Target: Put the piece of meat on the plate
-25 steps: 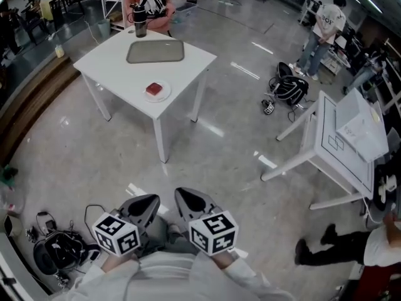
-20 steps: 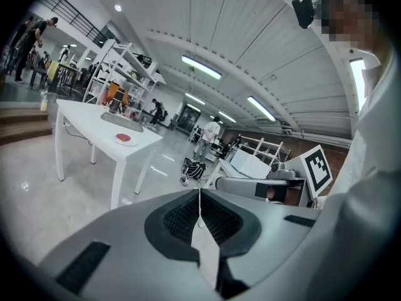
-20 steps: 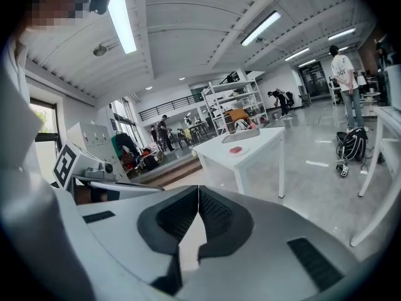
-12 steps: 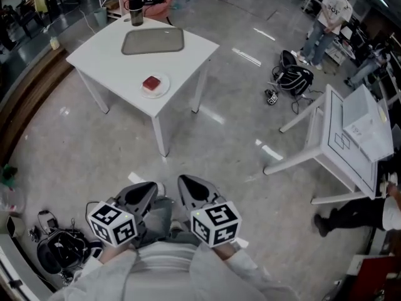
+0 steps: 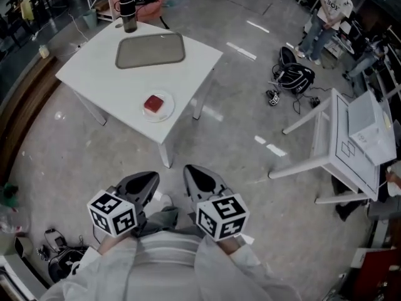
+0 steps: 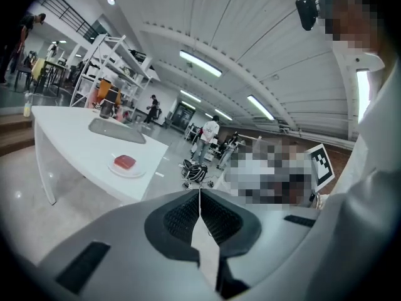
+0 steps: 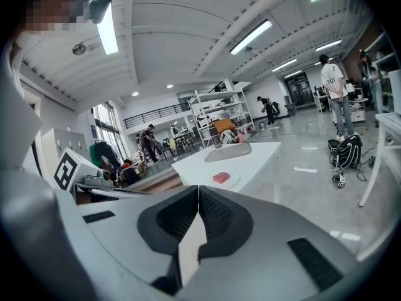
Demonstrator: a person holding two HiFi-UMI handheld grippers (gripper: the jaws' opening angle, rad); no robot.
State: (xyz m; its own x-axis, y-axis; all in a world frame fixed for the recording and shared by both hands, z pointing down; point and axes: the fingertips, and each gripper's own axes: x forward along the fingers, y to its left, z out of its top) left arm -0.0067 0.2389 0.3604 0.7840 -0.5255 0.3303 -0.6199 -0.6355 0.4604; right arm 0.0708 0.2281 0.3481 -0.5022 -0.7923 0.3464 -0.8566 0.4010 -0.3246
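The piece of meat (image 5: 153, 103), red and roughly square, lies on the small white plate (image 5: 165, 113). The plate stands on the white bench (image 5: 88, 68), near the corner of it that is closest to the person. Farther back on the same bench there is a grey tray (image 5: 150, 49), and behind the tray a dark bottle (image 5: 128, 12) stands upright at the far edge.

Both grippers are well apart from the bench, low and close to the person's body, over the floor. The left gripper (image 5: 148, 182) has its two jaws pressed together, and nothing is between them. The right gripper (image 5: 193, 175), just beside it, has also its jaws pressed together and holds nothing.

To the right, a dark backpack (image 5: 293, 77) lies on the floor, near a second white table (image 5: 351, 149).
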